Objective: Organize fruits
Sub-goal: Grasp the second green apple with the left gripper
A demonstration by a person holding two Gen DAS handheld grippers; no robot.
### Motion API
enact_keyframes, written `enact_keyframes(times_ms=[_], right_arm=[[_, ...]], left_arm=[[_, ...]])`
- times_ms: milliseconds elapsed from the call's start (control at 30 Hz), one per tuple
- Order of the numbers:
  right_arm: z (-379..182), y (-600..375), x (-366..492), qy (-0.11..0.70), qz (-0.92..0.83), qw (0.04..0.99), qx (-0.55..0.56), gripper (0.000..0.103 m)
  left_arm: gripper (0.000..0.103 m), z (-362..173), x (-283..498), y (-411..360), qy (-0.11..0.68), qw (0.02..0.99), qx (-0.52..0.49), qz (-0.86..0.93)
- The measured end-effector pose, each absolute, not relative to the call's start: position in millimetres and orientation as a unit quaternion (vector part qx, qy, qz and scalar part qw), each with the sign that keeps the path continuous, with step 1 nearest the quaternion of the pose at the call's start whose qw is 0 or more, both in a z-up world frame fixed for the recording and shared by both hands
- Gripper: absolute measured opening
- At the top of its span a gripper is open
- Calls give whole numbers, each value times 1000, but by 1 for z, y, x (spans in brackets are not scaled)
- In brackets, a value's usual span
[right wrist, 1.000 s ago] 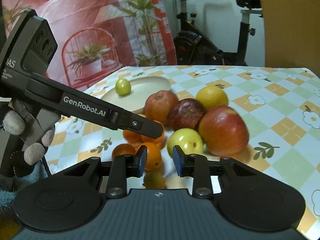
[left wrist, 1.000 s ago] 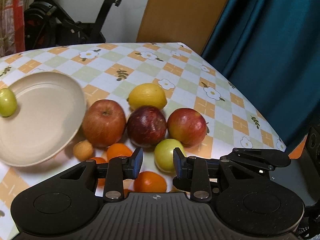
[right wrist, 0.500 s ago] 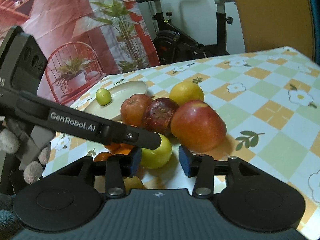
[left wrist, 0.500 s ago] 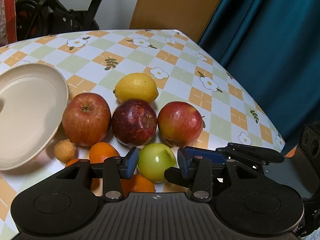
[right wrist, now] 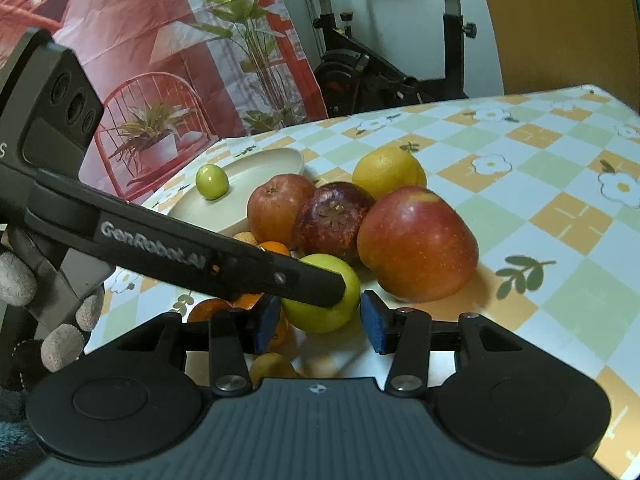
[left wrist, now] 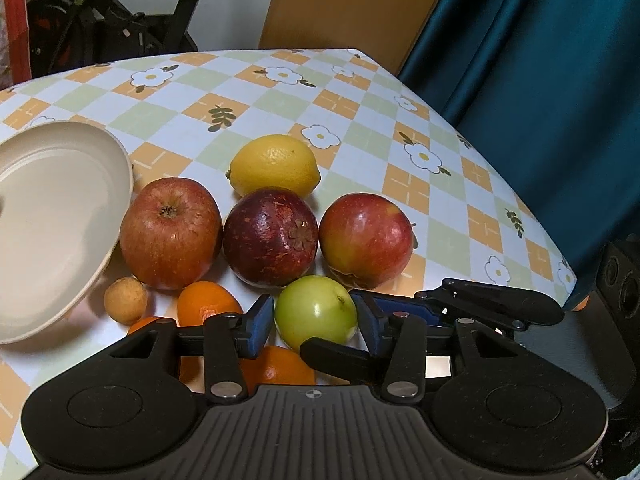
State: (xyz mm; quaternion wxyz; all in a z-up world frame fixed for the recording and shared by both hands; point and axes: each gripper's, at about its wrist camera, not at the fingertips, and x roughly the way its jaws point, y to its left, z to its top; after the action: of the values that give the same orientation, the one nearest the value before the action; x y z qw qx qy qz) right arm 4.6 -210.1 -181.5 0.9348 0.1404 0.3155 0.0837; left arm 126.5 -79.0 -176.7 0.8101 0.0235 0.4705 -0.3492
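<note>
Fruits crowd the worktop (left wrist: pixel 360 120); a green fruit (left wrist: pixel 316 308) sits at 6 o'clock of the dark red fruit (left wrist: pixel 271 237), between both grippers. Left gripper (left wrist: pixel 316 322) is opening, right gripper (right wrist: pixel 316 320) apart, neither pressing. Both closing together could collide, sending neighbouring oranges (left wrist: pixel 206 304) rolling.

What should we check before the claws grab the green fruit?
1. Green fruit sits between the left claw's pads: ok, though its jaws are opening now.
2. Left pads pressing on it: not ok, small gaps show on both sides.
3. Only one claw going for it: not ok, the right claw straddles the same fruit.
4. Claws clear of each other: not ok, the left claw's finger crosses the right claw's view, on top of the fruit.
5. Plate has room: ok, only one small green fruit lies on it.
6. Neighbours safe: cannot tell, a red apple sits very close.
</note>
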Motion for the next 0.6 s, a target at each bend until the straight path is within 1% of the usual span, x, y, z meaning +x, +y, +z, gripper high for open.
enact_keyframes(times_ms=[200, 300, 600], right_arm=[[-184, -214, 8, 313, 86, 933, 154, 49], [-182, -216, 7, 313, 86, 931, 167, 48], [-164, -210, 6, 297, 87, 940, 146, 48]], left_arm=[[49, -177, 126, -78, 466, 811, 26, -351], [49, -173, 123, -77, 458, 815, 25, -354], [49, -154, 119, -65, 433, 826, 14, -360]])
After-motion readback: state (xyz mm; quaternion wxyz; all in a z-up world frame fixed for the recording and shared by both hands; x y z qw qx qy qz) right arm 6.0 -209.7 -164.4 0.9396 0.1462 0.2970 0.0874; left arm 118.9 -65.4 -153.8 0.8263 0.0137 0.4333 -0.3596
